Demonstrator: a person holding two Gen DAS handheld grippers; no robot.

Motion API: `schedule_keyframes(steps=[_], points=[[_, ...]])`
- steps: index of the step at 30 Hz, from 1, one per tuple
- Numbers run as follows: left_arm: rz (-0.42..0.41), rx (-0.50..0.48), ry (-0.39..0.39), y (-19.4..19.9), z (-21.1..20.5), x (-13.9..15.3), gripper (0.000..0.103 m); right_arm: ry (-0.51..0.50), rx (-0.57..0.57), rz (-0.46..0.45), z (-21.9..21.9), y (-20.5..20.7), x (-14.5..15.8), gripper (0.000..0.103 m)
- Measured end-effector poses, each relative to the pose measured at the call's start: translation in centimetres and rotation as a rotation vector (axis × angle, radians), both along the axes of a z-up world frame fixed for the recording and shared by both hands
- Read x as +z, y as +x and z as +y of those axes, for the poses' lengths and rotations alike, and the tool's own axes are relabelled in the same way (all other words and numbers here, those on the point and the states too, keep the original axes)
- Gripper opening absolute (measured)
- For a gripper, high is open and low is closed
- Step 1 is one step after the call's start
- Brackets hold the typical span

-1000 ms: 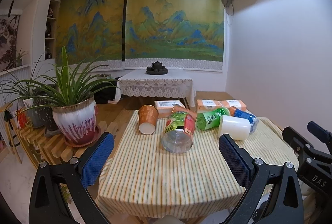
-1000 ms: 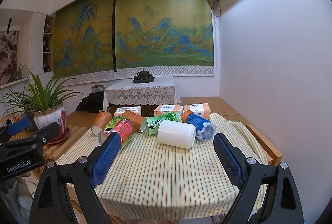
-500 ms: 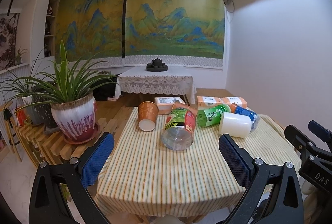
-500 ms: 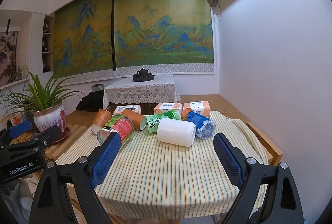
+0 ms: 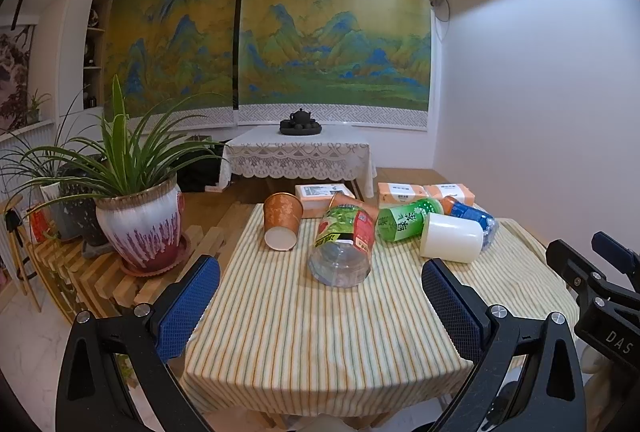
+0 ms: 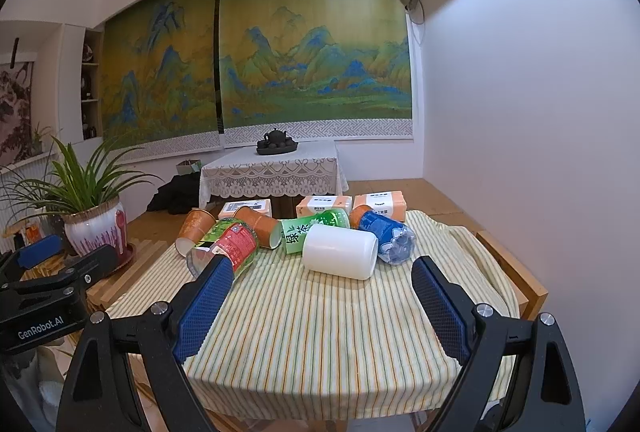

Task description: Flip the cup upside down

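Note:
A white cup lies on its side at the far right of the striped tablecloth; it also shows in the right wrist view. An orange paper cup lies on its side at the far left, base toward me, also in the right wrist view. A second orange cup lies behind the bottles. My left gripper is open and empty above the table's near edge. My right gripper is open and empty, short of the white cup.
Three plastic bottles lie on the cloth: a red-green one, a green tea one and a blue one. Tissue packs sit behind the table. A potted plant stands on a slatted bench at left. A wall is at right.
Both grippers have drifted slightly; the table objects sit a little higher in both views. Nothing was grasped or moved.

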State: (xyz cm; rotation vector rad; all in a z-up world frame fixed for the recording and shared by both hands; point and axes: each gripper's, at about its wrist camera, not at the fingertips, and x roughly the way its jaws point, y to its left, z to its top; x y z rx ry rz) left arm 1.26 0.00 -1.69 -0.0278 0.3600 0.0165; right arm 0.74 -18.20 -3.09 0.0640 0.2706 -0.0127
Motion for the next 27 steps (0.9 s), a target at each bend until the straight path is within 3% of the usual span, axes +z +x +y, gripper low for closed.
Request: schedule_keyframes(steps=[27], points=[[0.012,-0.004,0.001,0.32,-0.08,-0.37,0.102,0.003,-0.002,0.006,-0.17,0.12,-0.09,0.088]])
